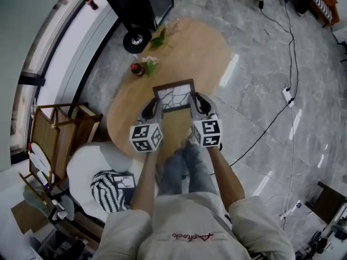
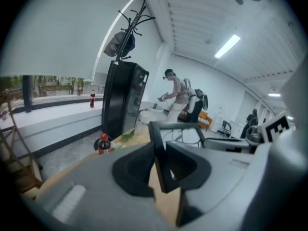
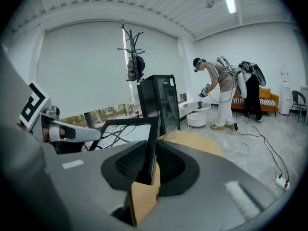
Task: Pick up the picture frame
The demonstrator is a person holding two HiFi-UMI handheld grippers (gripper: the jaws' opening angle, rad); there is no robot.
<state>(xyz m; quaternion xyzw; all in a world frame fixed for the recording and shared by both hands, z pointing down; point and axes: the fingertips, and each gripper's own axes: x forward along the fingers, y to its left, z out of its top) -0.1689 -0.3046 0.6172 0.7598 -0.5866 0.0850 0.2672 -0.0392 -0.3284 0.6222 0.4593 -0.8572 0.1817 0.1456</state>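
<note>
left tool (image 1: 152, 109) and right tool (image 1: 199, 105) each clamp a side of the picture frame (image 1: 173, 96).

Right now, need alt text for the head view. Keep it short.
Seen from above, a person holds a dark picture frame by its side edges, with the left gripper and the right gripper each clamped on one edge, over an oval wooden table. A cola bottle and flowers sit at the table's far end, and grey marble floor surrounds it.
</note>
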